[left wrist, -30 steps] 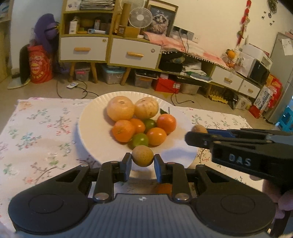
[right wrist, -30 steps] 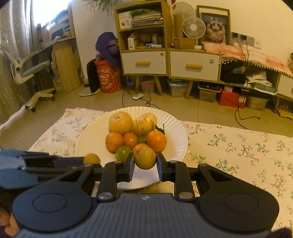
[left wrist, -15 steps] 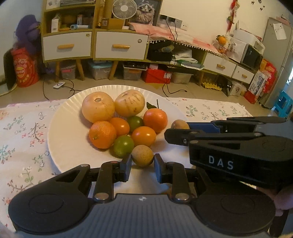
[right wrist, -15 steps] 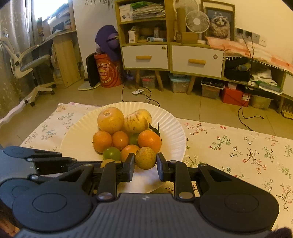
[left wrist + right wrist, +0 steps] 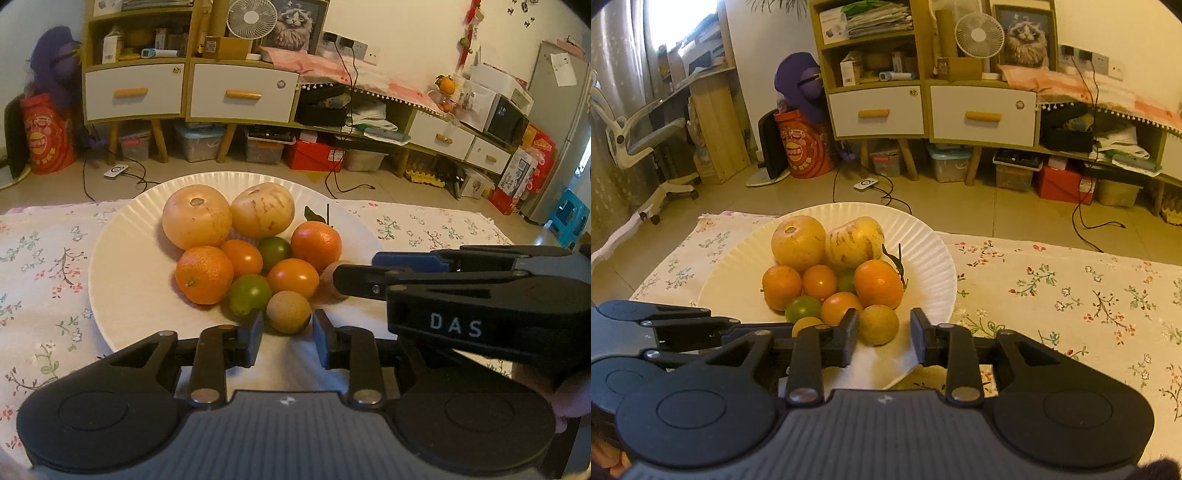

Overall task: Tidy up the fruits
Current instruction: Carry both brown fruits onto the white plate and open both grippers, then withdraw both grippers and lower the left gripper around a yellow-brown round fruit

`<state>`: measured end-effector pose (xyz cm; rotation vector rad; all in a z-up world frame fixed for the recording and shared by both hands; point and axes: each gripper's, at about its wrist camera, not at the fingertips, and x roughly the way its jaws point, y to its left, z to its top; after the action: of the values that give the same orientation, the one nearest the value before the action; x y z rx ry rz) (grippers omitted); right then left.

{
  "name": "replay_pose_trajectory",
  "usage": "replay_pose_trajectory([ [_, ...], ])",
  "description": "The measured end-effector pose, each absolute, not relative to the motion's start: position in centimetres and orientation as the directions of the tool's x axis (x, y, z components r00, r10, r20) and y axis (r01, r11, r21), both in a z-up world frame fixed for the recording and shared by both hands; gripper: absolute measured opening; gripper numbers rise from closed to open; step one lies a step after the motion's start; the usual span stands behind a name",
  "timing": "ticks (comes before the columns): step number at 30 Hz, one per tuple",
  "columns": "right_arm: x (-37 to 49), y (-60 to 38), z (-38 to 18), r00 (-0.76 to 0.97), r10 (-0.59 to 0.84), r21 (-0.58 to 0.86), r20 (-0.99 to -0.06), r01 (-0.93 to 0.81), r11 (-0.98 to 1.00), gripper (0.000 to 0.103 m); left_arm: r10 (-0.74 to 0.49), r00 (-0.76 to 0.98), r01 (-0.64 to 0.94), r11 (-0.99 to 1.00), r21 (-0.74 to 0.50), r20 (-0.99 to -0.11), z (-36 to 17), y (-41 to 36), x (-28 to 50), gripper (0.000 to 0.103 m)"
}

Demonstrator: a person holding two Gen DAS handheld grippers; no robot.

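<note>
A floral tablecloth (image 5: 1071, 295) is spread in the foreground. Behind it, a shelf cabinet (image 5: 923, 110) with two white drawers is set against the wall — a small white fan (image 5: 979, 35) and a framed cat picture (image 5: 1025, 33) are placed on top. A red printed bag (image 5: 805, 147) and a purple plush figure (image 5: 799, 85) are seen at its left. A white office chair (image 5: 631, 140) is parked farther left. Storage boxes (image 5: 199, 142) are tucked under the cabinet, and a blue stool (image 5: 569, 221) is visible at the far right of the left wrist view.
</note>
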<state>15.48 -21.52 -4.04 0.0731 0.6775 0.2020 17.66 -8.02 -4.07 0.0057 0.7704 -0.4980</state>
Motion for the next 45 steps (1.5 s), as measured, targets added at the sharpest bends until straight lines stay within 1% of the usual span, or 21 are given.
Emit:
replay_pose_trajectory([
  [5,15.3,-21.9,-3.6,0.768,0.201,0.141,-0.608,-0.146,0.979,0.039,-0.423,0.611,0.433,0.886,-0.165,-0.670,-3.8,-7.9,17.3,0.024],
  [7,15.1,-22.1,-3.3,0.771,0.198,0.146,-0.605,-0.138,0.980,0.046,-0.418,0.613,0.434,0.887,-0.157,-0.670,-3.6,-7.9,17.0,0.031],
  [9,14.8,-22.1,-3.0,0.772,0.197,0.141,-0.604,-0.140,0.980,0.051,-0.417,0.614,0.437,0.887,-0.151,-0.670,-3.4,-7.9,16.8,0.034],
  [11,14.3,-22.0,-2.6,0.775,0.194,0.129,-0.601,-0.145,0.981,0.053,-0.414,0.613,0.439,0.887,-0.145,-0.673,-3.2,-7.7,16.5,0.040],
  [16,13.2,-21.9,-1.6,0.780,0.187,0.118,-0.598,-0.144,0.982,0.065,-0.402,0.621,0.438,0.890,-0.127,-0.673,-2.4,-7.2,15.5,0.051],
  [18,12.8,-21.9,-1.3,0.778,0.187,0.121,-0.600,-0.142,0.982,0.069,-0.400,0.619,0.441,0.889,-0.122,-0.676,-2.2,-7.1,15.1,0.054],
  [20,12.3,-21.8,-1.1,0.776,0.191,0.122,-0.601,-0.146,0.982,0.073,-0.389,0.624,0.439,0.892,-0.107,-0.678,-1.8,-6.9,14.5,0.059],
  [21,12.0,-21.7,-1.0,0.776,0.189,0.116,-0.602,-0.150,0.982,0.076,-0.383,0.629,0.437,0.894,-0.099,-0.677,-1.7,-6.9,14.3,0.064],
  [22,11.8,-21.5,-0.8,0.776,0.187,0.107,-0.603,-0.153,0.982,0.079,-0.379,0.634,0.436,0.895,-0.094,-0.674,-1.4,-6.8,13.9,0.066],
  [24,11.2,-21.2,-0.6,0.778,0.183,0.094,-0.601,-0.158,0.983,0.081,-0.379,0.637,0.438,0.894,-0.089,-0.672,-1.1,-6.6,13.4,0.067],
  [31,9.0,-20.4,0.0,0.781,0.169,0.077,-0.602,-0.153,0.985,0.088,-0.366,0.638,0.454,0.890,-0.054,-0.677,-0.2,-5.9,11.5,0.076],
  [33,8.5,-20.2,0.0,0.780,0.162,0.071,-0.605,-0.149,0.986,0.090,-0.365,0.635,0.458,0.888,-0.050,-0.681,0.1,-5.6,11.1,0.076],
  [40,6.8,-19.8,-0.3,0.772,0.151,0.064,-0.617,-0.142,0.988,0.095,-0.356,0.625,0.457,0.888,-0.044,-0.695,0.0,-3.9,9.7,0.085],
  [45,5.7,-19.4,-0.9,0.774,0.120,0.051,-0.622,-0.113,0.992,0.102,-0.354,0.599,0.453,0.890,-0.060,-0.718,-0.5,-2.6,8.7,0.086],
])
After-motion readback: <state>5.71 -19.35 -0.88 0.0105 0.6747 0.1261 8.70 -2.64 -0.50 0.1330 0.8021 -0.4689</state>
